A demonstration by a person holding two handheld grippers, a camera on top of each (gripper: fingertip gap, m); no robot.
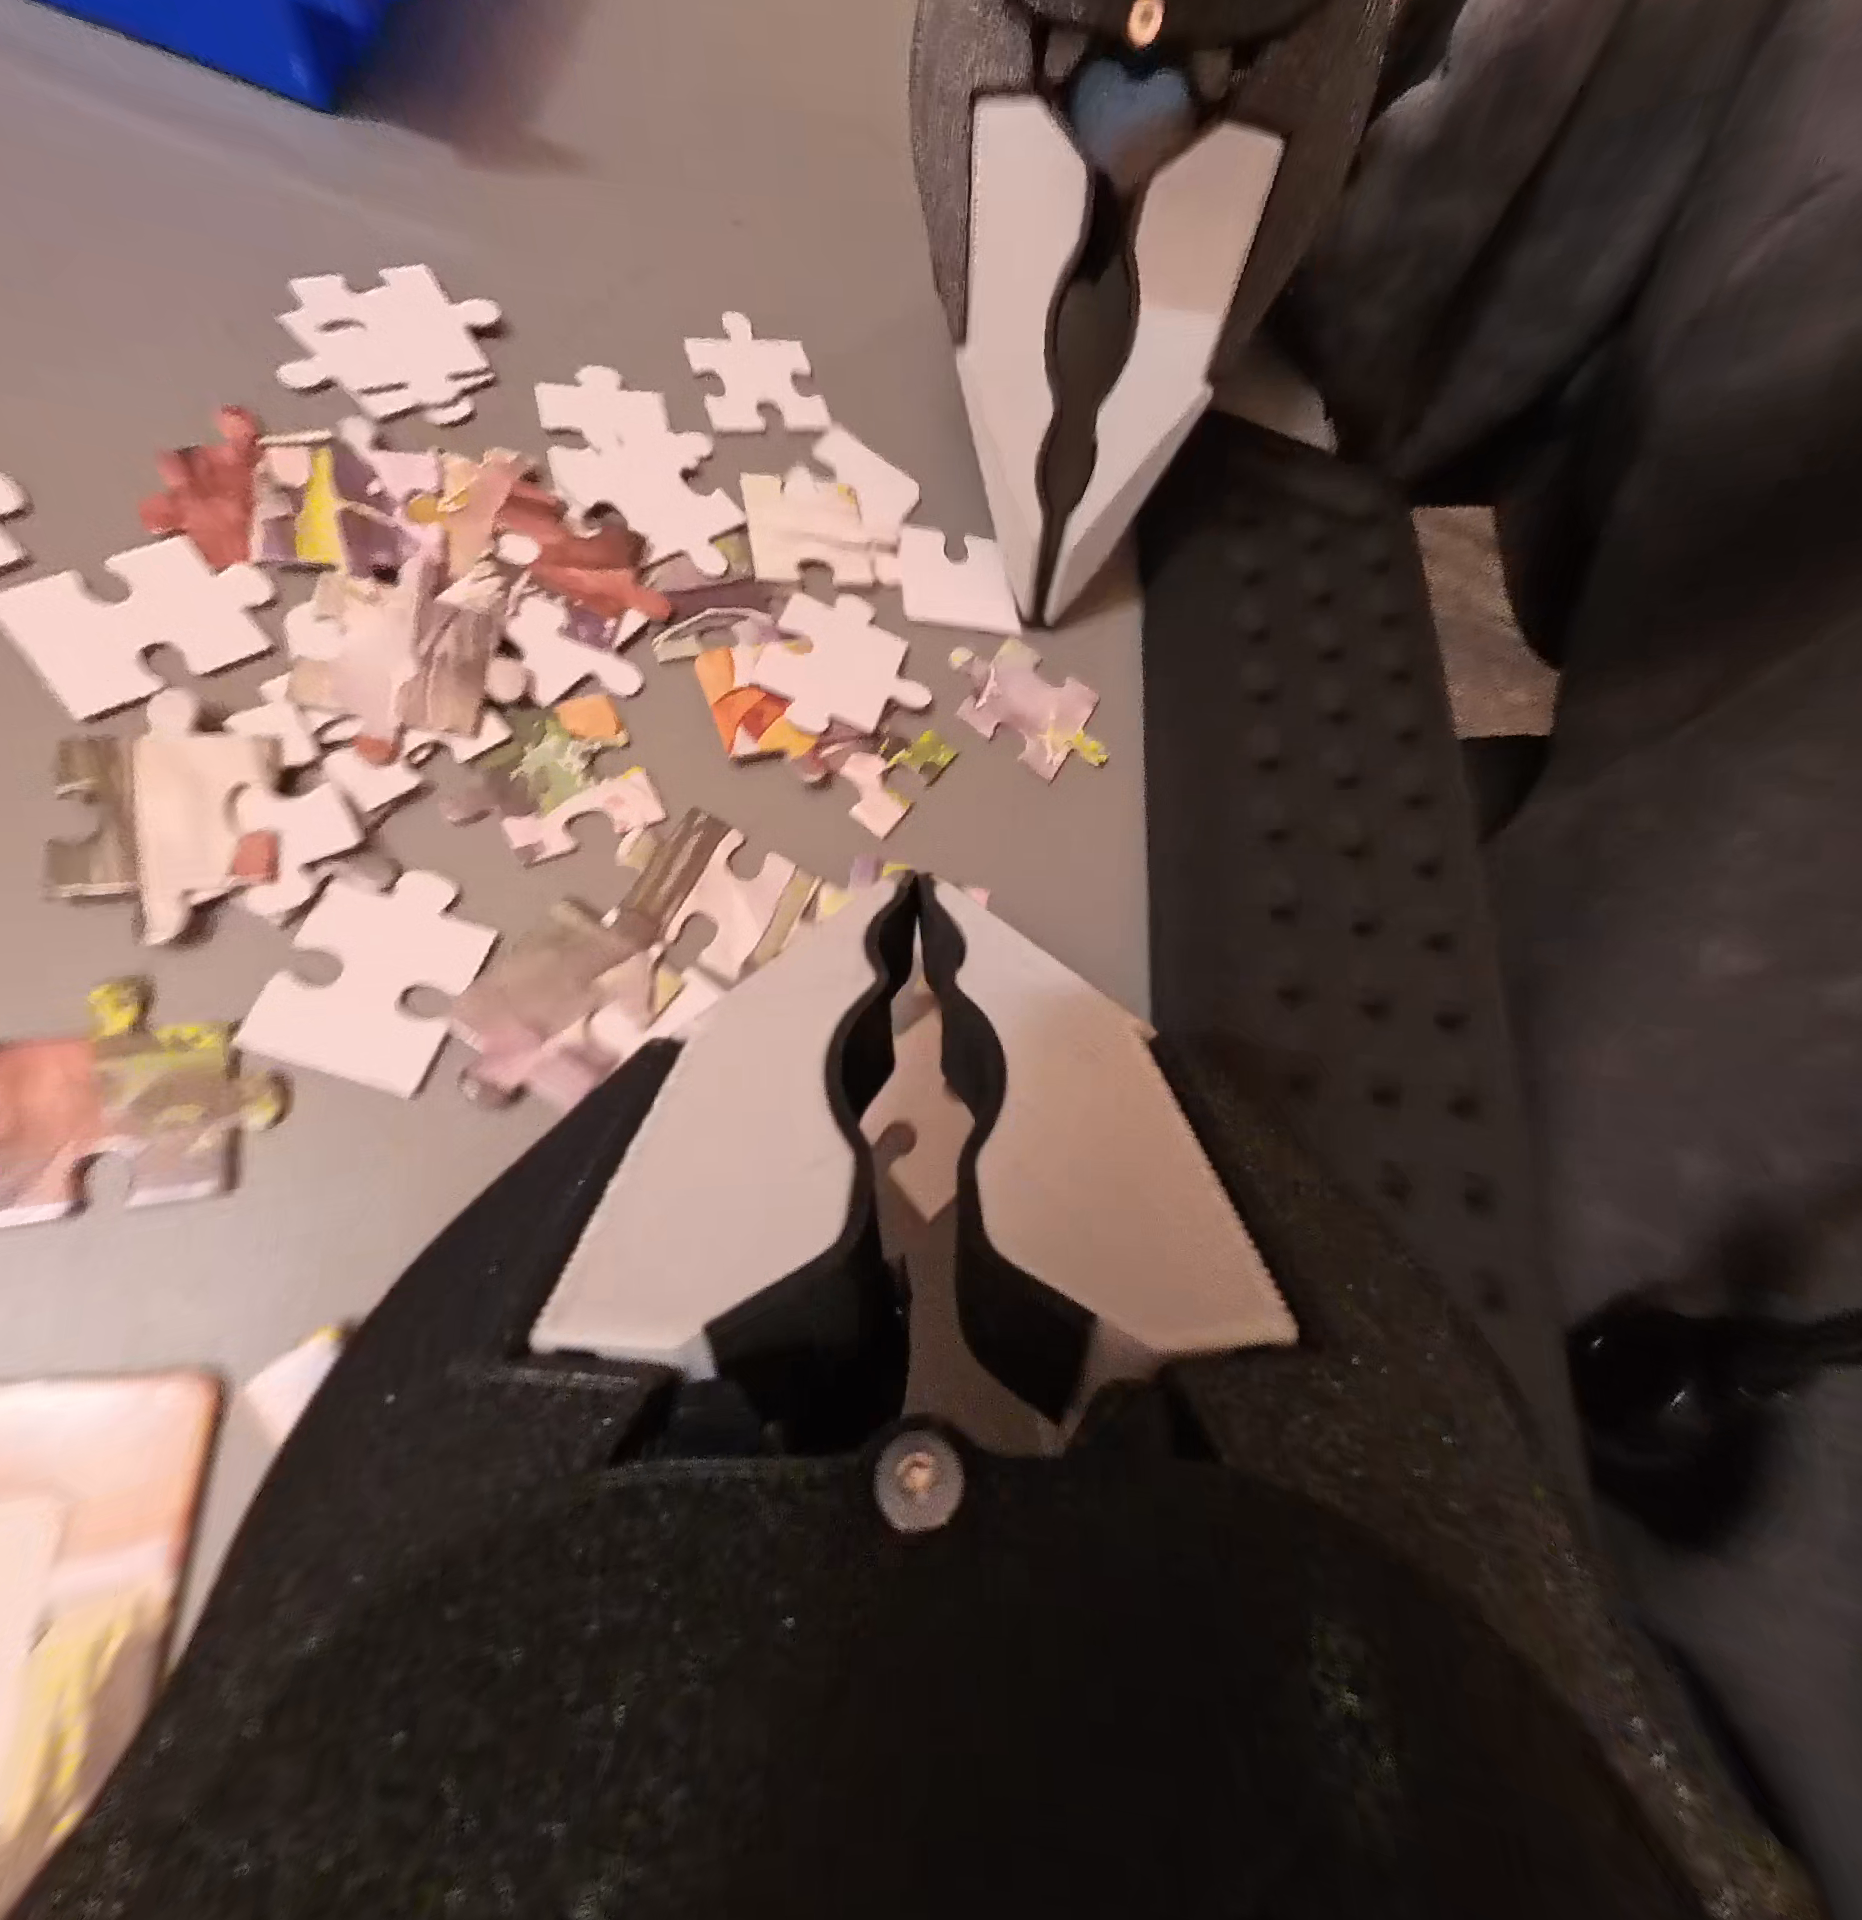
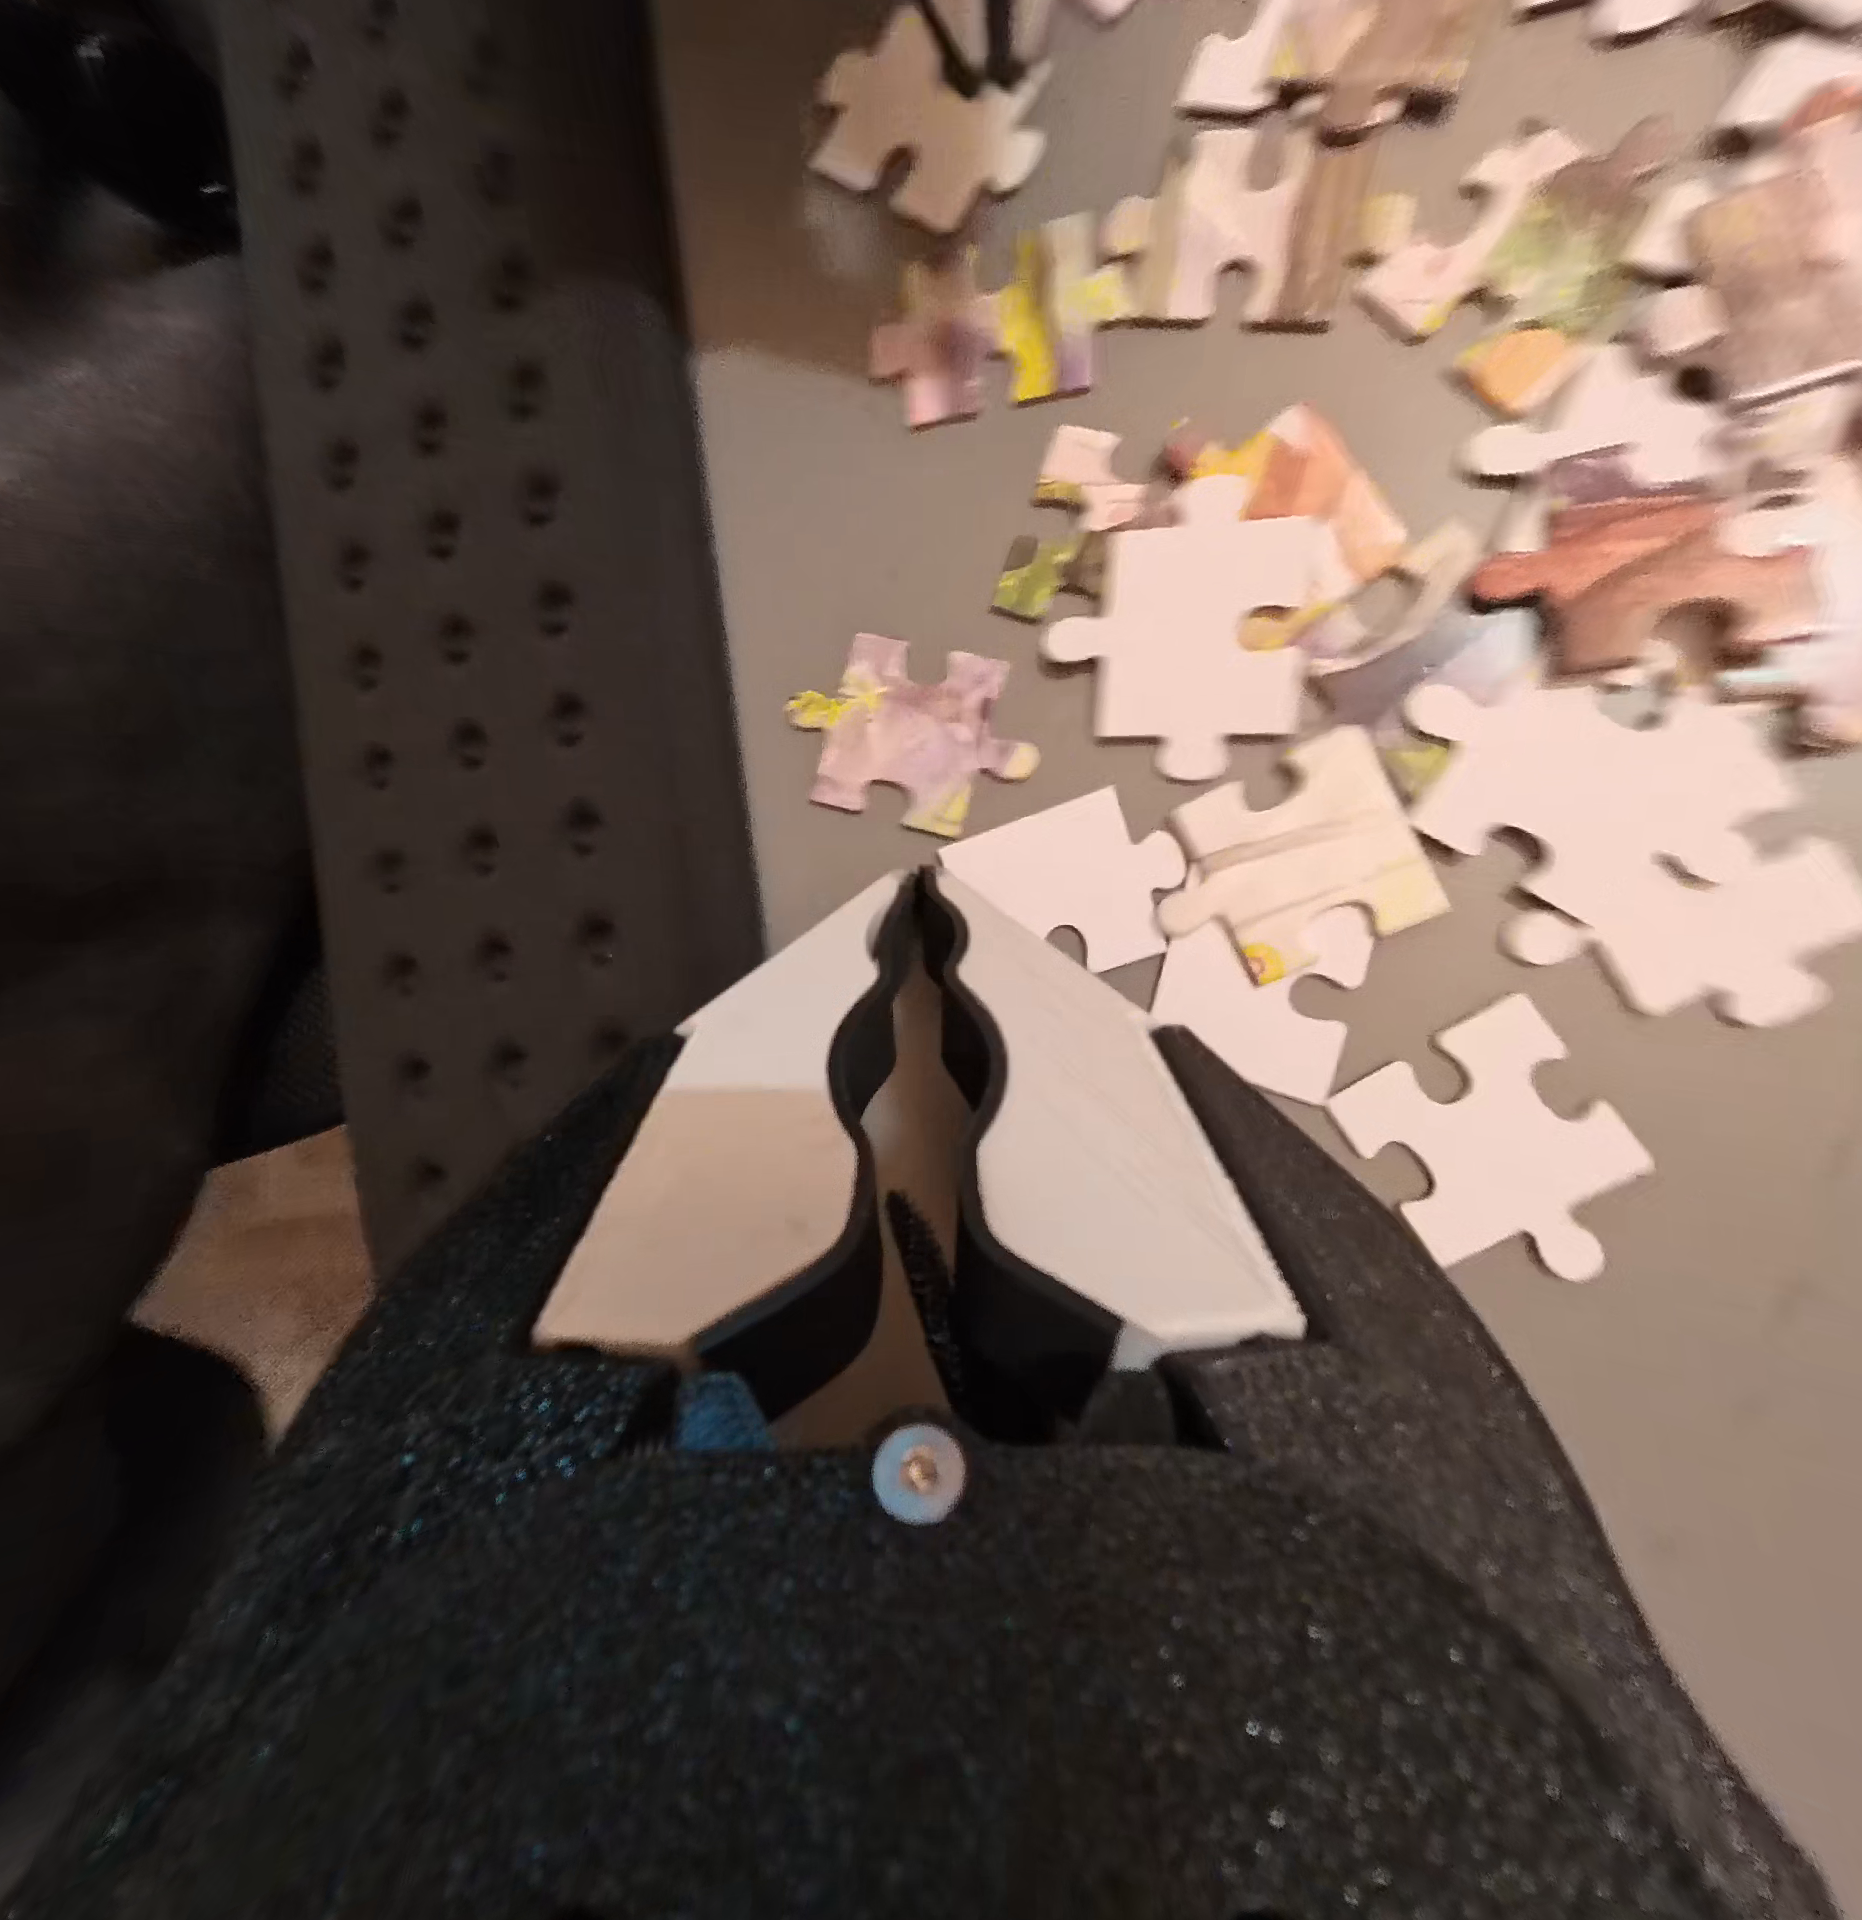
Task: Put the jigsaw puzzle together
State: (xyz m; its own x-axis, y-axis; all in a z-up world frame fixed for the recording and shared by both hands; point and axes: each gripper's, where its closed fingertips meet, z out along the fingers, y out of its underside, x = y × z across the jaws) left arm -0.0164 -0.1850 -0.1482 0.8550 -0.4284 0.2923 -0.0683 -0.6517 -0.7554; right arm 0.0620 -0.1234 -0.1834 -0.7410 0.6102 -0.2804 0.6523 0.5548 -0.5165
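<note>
Loose jigsaw pieces (image 1: pixel 470 644) lie scattered on the grey table (image 1: pixel 719 208), some picture side up and some white back up. They also show in the right wrist view (image 2: pixel 1426 644). My left gripper (image 1: pixel 916 885) is shut, its tips low over the near edge of the pile, with a white piece showing on the table beneath it. My right gripper (image 2: pixel 919 883) is shut and also shows in the left wrist view (image 1: pixel 1049 615). Its tips point down at the table beside a white face-down piece (image 2: pixel 1062 883). A purple piece (image 2: pixel 911 738) lies alone just ahead of it.
A black perforated chair part (image 1: pixel 1322 831) stands against the table's edge and also shows in the right wrist view (image 2: pixel 439 623). A blue box (image 1: pixel 231 42) is at the far left. A flat printed picture (image 1: pixel 85 1507) lies at the near left, with joined pieces (image 1: pixel 116 1112) above it. There is about 12 cm between the tips of the two grippers.
</note>
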